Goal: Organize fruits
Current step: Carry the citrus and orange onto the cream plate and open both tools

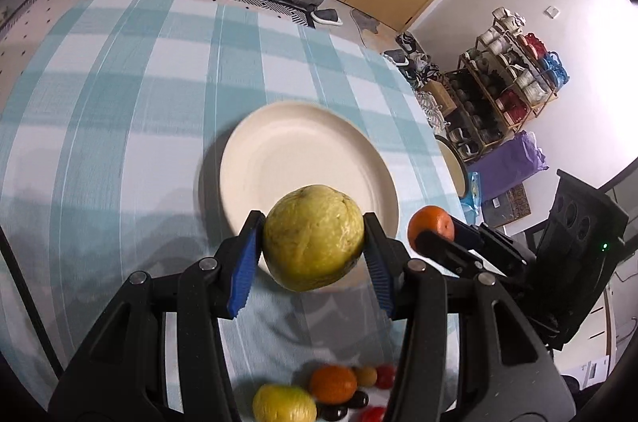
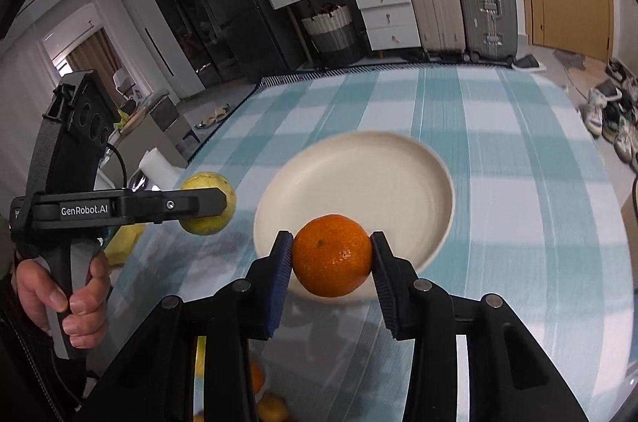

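Fruit under carriage: a yellow-green guava (image 1: 313, 236) and an orange mandarin (image 2: 332, 254), both held in the air above the near rim of the cream plate (image 1: 279, 151), which lies bare on the blue-checked tablecloth (image 1: 119, 103).

Handling, as judged: the guava looks firm, rough-skinned and the heavier of the two, and is taken across its widest part, which suits it. The mandarin appears light, with a soft, slightly glossy peel that would bruise or slip under excess pressure; it too is held at its equator.

Left gripper (image 1: 313, 246): blue pads pressed on either flank of the guava, clamped. Right gripper (image 2: 332, 258): pads seated on both sides of the mandarin, clamped.

Pose: both tools tilt downward toward the plate, side by side and near one another. A hand (image 2: 67, 286) wraps the left tool's grip in the right-wrist view.

Remaining fruits (image 1: 335, 386) lie on the cloth beneath the left gripper.
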`<control>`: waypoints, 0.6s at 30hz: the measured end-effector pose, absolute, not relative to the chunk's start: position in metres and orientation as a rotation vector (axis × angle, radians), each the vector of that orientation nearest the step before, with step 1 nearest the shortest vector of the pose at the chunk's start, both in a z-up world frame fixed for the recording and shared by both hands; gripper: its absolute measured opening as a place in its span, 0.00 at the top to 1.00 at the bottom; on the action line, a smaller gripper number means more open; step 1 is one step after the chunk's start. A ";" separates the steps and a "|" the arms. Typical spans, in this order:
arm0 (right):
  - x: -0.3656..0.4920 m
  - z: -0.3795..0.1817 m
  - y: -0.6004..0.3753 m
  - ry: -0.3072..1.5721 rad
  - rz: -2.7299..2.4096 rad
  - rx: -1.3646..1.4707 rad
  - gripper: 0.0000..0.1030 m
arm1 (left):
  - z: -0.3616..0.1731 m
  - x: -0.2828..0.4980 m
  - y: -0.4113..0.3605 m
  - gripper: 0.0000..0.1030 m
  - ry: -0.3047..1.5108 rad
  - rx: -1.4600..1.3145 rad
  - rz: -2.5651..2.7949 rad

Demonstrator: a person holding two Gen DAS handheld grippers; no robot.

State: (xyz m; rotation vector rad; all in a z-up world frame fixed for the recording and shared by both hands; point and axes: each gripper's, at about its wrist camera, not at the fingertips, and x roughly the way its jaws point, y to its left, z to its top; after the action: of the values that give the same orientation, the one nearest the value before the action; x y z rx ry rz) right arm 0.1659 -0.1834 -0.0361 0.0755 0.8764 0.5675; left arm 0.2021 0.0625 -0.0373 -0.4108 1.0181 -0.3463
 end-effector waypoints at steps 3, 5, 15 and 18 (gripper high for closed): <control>0.183 -0.035 -0.181 0.895 0.571 0.066 0.61 | -0.035 0.223 0.058 0.55 1.019 -0.418 -0.356; 0.193 -0.035 -0.180 0.902 0.576 0.069 0.61 | -0.035 0.237 0.054 0.55 1.022 -0.413 -0.354; 0.244 -0.046 -0.172 0.888 0.574 0.069 0.61 | -0.063 0.301 0.037 0.55 1.093 -0.383 -0.348; 0.261 -0.054 -0.170 0.896 0.569 0.075 0.61 | -0.072 0.316 0.033 0.55 1.105 -0.382 -0.342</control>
State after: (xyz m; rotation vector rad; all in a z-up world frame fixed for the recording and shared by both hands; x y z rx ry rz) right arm 0.2609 -0.1698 -0.0539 0.0753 0.8959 0.5686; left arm 0.3157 0.0334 -0.0720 -0.3815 1.1053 -0.3419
